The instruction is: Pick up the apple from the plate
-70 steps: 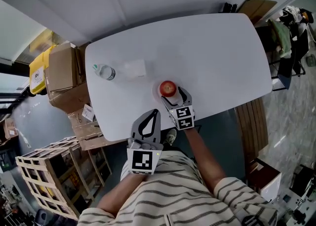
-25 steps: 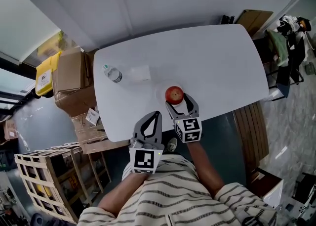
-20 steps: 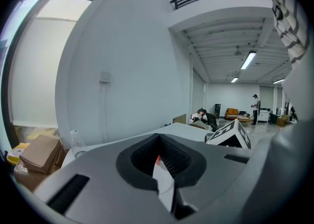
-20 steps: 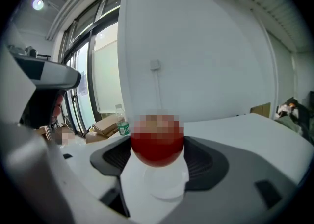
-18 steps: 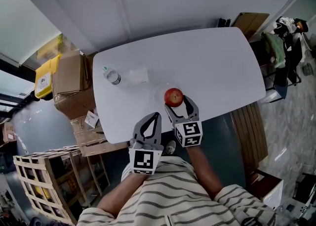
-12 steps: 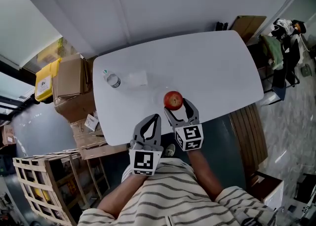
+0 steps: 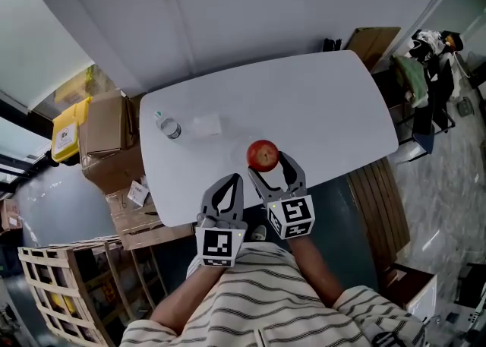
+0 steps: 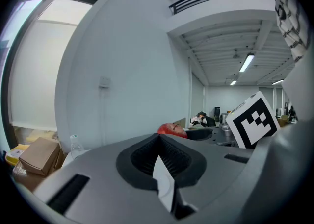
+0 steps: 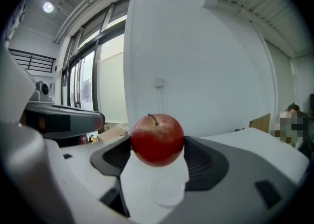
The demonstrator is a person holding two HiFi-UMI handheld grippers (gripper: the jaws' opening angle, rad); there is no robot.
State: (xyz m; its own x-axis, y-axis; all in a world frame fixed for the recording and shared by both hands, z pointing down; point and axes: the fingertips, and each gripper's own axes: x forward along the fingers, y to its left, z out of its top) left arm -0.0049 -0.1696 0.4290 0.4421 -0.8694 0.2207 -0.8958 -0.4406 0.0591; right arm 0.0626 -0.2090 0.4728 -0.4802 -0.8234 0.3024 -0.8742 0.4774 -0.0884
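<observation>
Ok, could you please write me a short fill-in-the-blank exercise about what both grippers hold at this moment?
1. The right gripper is shut on the ___.
2. The left gripper, holding nothing, is ___ (open or shut).
3. The bottle stands on the white ___.
Missing words: apple; shut; table.

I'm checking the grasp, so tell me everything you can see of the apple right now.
The apple is red, paler and speckled near the top, smooth and glossy, with a thin dark stem pointing up. It sits upright, pinched at its sides between the two jaws of the right tool, near the front edge of the table. It appears to be raised above the tabletop, and nothing else touches it.
</observation>
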